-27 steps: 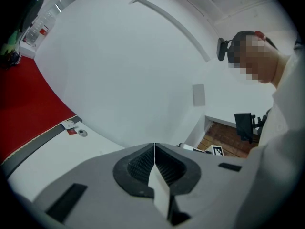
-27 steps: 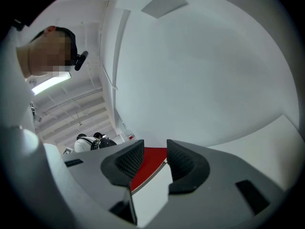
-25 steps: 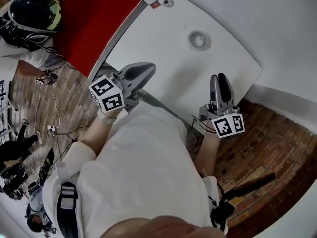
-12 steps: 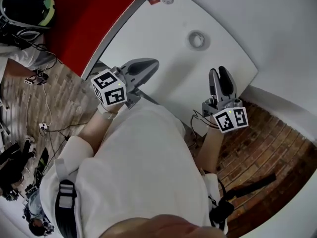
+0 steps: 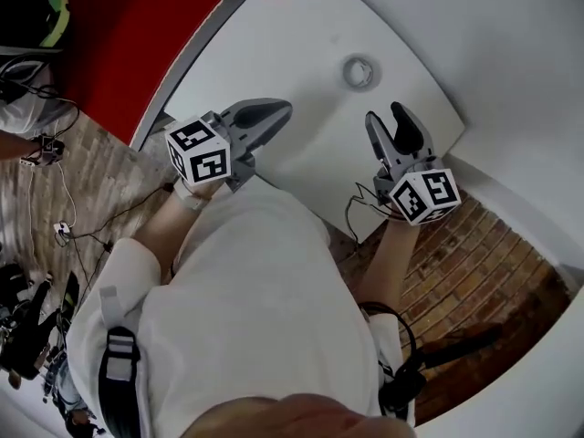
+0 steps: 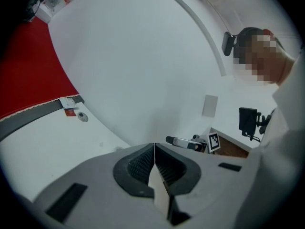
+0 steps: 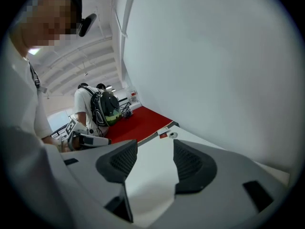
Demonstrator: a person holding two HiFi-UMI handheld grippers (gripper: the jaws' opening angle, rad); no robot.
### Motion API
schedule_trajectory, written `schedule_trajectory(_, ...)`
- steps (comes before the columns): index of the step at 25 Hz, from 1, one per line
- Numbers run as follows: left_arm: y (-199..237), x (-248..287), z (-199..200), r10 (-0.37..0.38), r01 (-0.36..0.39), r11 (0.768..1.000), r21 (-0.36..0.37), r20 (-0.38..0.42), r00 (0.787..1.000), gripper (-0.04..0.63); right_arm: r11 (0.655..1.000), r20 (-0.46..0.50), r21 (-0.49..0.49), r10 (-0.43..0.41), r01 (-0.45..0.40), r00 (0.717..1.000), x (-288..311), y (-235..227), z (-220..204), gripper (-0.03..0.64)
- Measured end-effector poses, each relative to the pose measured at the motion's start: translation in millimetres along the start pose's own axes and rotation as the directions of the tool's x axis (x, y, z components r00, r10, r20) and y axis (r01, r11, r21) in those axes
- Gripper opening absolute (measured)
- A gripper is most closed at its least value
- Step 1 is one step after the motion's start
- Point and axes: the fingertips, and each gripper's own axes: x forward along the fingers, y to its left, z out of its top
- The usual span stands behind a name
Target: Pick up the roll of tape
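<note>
Now I want my right tongs (image 5: 389, 124) down over the roll of tape (image 5: 359, 71) — lying flat on the white counter (image 5: 274, 53), a little ahead of them — one jaw inside the ring, one outside. They have just been opening and stand wide with nothing between; my left tongs (image 5: 266, 114) are closed, empty.

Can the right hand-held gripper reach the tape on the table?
Probably yes. The tape lies a little ahead of the right hand-held gripper. Its jaws have just been opening, with nothing between them, and only bare table separates the two.
</note>
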Motion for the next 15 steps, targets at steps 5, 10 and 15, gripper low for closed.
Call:
schedule_trajectory(5,29,4,-1,0.005,-0.005,0.999,-0.038,-0.013,1.0,0.009,0.998,-0.125,-0.053,-0.047,0.041,0.991,33,-15,-13,0.221)
schedule_trajectory(10,55,6,-5,0.003,-0.004,0.997,-0.072,-0.015,1.0,0.009,0.995,-0.243,-0.094,-0.067,0.045,0.968,59,-28,-36,0.221)
schedule_trajectory(15,88,10,-7,0.001,0.0,0.991,-0.137,0.006,1.0,0.009,0.991,-0.362,-0.128,-0.088,0.044,0.928,90,-41,-60,0.222)
